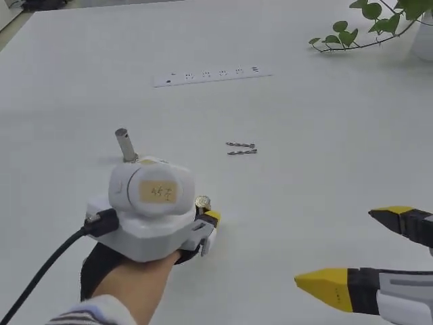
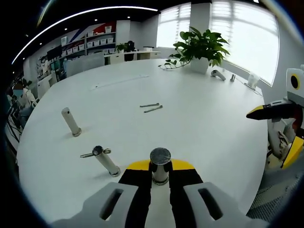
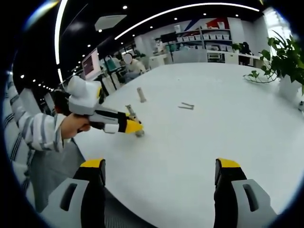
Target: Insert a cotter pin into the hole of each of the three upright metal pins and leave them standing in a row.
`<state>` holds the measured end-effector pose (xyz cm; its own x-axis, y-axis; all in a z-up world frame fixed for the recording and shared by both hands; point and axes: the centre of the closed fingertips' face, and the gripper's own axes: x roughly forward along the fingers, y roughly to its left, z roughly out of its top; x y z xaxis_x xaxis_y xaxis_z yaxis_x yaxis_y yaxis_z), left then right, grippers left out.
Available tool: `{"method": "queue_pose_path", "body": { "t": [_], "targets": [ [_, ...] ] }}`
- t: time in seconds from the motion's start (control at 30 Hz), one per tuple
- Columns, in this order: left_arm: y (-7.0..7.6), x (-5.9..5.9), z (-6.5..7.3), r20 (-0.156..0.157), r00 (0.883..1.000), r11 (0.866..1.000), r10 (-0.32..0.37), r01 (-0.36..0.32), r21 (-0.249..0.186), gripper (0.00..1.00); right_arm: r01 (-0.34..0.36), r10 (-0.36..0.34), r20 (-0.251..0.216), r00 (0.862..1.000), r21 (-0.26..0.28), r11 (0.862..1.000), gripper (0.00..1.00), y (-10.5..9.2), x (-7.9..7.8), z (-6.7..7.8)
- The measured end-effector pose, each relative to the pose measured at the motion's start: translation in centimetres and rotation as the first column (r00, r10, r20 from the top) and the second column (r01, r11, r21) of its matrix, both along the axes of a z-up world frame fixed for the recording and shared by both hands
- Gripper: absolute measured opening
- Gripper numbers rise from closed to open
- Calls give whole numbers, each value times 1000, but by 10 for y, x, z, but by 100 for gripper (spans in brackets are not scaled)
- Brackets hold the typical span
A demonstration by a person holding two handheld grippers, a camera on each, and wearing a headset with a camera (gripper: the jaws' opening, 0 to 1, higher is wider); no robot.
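Observation:
In the left gripper view a short upright metal pin (image 2: 160, 157) stands between the black fingers of my left gripper (image 2: 160, 167), which is shut on it. Just left of it a second metal pin (image 2: 106, 161) stands tilted with a cotter pin (image 2: 90, 154) through its top. A third, bare pin (image 2: 71, 122) stands farther left, also seen in the head view as the bare pin (image 1: 124, 145). Two loose cotter pins (image 1: 241, 148) lie mid-table. My left gripper (image 1: 206, 223) hides the nearer pins in the head view. My right gripper (image 1: 345, 247) hangs open at lower right, holding nothing.
A white power strip (image 1: 213, 74) lies toward the far side of the white table (image 1: 325, 169). A potted plant (image 1: 379, 20) trails leaves at the far right corner. Small items (image 2: 218, 74) sit near the plant in the left gripper view.

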<state>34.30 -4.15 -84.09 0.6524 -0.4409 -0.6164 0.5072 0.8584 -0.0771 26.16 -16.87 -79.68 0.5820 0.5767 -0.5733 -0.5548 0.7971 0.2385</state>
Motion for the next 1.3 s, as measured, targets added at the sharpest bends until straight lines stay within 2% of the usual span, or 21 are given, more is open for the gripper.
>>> {"method": "queue_pose_path", "body": {
  "t": [0.13,0.23,0.57,0.67,0.83,0.93,1.0,1.03,1.13,1.23,1.3],
  "targets": [
    [0,1,0,12,1000,1000,-5,5,8,11,-7,7,-2,1000,-5,1000,97,1,0,-1],
    [0,1,1,6,1000,1000,10,-10,-14,11,-7,7,-4,1000,0,1000,97,1,1,0],
    [-1,-1,0,14,1000,1000,-12,12,8,12,-20,20,-9,1000,-5,1000,97,3,1,-2],
    [-3,-1,0,36,998,998,-51,50,41,12,-25,25,-17,1000,-4,1000,97,4,0,-3],
    [-3,0,0,37,998,999,-44,43,31,12,-28,28,-19,999,-4,1000,97,5,0,-4],
    [-3,0,0,61,996,997,-62,59,50,12,-29,29,-20,999,-4,1000,97,5,0,-4],
    [-3,1,2,62,997,998,-55,53,33,13,-29,29,-21,999,-3,1000,97,5,0,-5],
    [-5,1,4,65,996,998,-58,58,10,14,-30,30,-25,999,-4,1000,97,5,0,-5],
    [-3,1,2,57,997,998,-59,58,22,21,-33,32,-32,999,-7,999,97,5,-1,-7],
    [0,-1,1,39,998,998,-53,52,18,22,-32,32,-31,999,-6,999,97,5,0,-7],
    [1,-1,1,39,998,999,-52,52,15,23,-34,33,-30,999,-5,999,97,6,0,-6]
  ]
}}
